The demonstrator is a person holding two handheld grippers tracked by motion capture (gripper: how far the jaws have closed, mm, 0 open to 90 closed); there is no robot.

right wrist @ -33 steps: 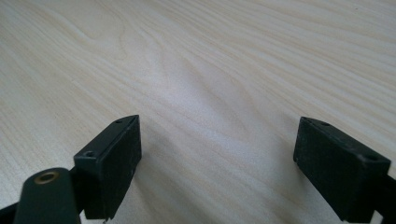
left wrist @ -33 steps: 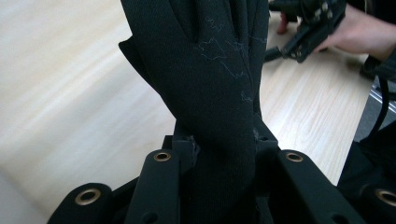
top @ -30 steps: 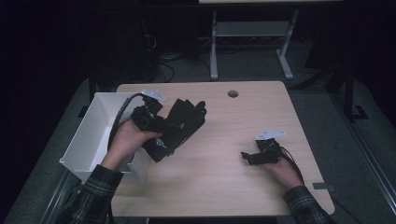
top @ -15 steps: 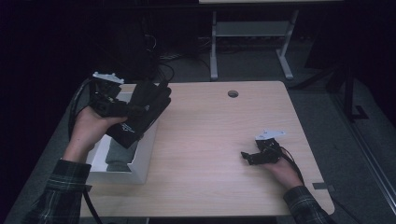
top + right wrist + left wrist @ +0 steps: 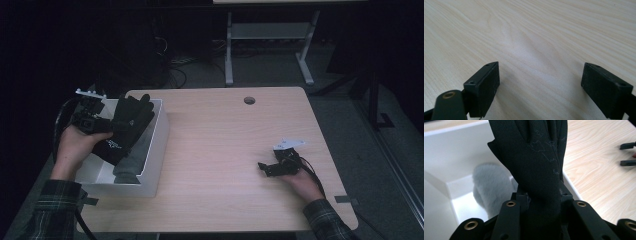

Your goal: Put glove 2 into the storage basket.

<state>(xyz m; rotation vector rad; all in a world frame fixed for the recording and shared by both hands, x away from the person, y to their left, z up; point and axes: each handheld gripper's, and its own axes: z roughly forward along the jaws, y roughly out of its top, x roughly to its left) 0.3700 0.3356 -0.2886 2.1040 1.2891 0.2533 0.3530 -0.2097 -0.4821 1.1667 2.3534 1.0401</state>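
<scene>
- Left gripper (image 5: 107,131) clamps a black glove (image 5: 536,162) at the cuff; the glove's fingers stick out past the jaws, over the white box (image 5: 155,145) at the table's left end.
- Risk: the glove looks to sit across the box's near wall rather than squarely above the hollow. Judged: released here, it may drape over the rim or slide onto the table (image 5: 225,150).
- Risk: the knit could catch on the jaw pads, so the glove may trail out with the gripper on the way back.
- Inside the box lies a grey furry thing (image 5: 490,187); a glove landing on it may sit high and tip over.
- Right gripper (image 5: 267,167) rests on the table, jaws apart, nothing between them.
- Count: black gloves, one; grey furry things, one; boxes, one; grippers, two.
</scene>
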